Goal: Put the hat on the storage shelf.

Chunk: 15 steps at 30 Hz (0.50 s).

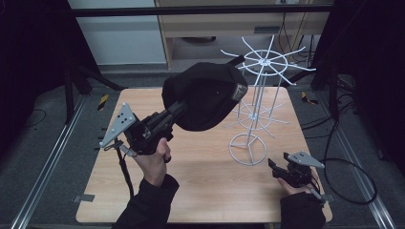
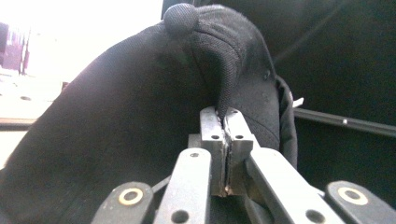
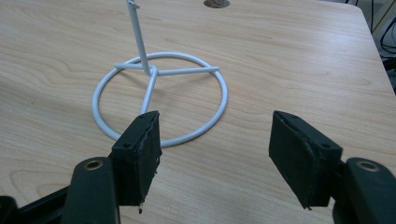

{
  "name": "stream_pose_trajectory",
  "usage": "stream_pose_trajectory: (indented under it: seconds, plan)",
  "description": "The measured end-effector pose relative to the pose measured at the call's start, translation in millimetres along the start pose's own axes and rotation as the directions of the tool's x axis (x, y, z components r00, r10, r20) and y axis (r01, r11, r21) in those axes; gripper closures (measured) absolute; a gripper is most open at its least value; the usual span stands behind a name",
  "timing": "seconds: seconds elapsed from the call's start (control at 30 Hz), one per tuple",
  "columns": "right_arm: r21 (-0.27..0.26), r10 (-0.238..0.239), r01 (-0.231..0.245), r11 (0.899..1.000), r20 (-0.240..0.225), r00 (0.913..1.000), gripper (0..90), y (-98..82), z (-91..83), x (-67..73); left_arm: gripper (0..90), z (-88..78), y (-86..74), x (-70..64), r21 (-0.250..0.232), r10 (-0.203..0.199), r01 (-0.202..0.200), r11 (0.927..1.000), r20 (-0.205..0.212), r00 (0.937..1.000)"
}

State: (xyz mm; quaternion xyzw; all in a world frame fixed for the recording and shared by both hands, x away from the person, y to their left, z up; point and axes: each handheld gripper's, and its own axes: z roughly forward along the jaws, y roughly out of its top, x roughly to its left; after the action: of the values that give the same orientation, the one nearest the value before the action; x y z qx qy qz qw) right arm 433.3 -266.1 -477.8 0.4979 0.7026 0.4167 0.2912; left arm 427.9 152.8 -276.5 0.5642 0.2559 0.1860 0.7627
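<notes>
1. Up above the table (image 1: 200,191): black cap (image 1: 203,98), held in the air at the front end of the left gripper (image 1: 179,109), which slants up and toward the far right from a hand (image 1: 154,162) near the table's left-middle.
2. Clenched on the cap: in the left gripper view the two pads (image 2: 212,135) stand pressed together with a fold of the cap's fabric (image 2: 224,93) pinched in the seam between them.
3. Spread beyond and above those jaws: the cap's crown, its top button (image 2: 181,18) high at the upper middle of that view, the dark cloth bulging to the left and drooping to the right.
4. Just beside the cap, to its right in the high view: white wire rack (image 1: 258,95), upright on a ring base (image 1: 247,149), with two tiers of radiating spokes; the cap's right edge overlaps the upper tier's spokes in that view, contact not to be told.
5. Low at the table's near right: right gripper (image 1: 277,169), resting near the surface, well apart from the cap.
6. Released and holding nothing: in the right gripper view both black pads (image 3: 140,154) stand wide apart over bare wood, pointing at the rack's ring base (image 3: 161,100) just ahead of them.
</notes>
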Motion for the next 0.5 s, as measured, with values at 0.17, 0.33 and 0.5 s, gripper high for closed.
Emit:
stream_pose_trajectory:
  seconds: [0.17, 0.33, 0.5]
  plan:
    - [0.008, -0.007, 0.007, 1.000, 0.002, 1.0000, 34.2, -0.4, 1.1, 0.1, 88.3, -0.8, -19.2, 9.1, 0.072, -0.007, 0.008, 0.9973, -0.011, 0.9999]
    - [0.016, -0.009, 0.009, 1.000, 0.000, 1.0000, 34.0, -0.9, 2.0, 0.5, 88.2, 3.8, -29.7, 11.3, 0.130, 0.008, -0.005, 0.9915, -0.022, 0.9997]
    - [0.021, -0.006, 0.006, 1.000, -0.003, 1.0000, 33.7, -1.1, 2.4, 0.6, 87.1, 11.6, -39.0, 10.3, 0.194, 0.036, -0.030, 0.9806, -0.029, 0.9989]
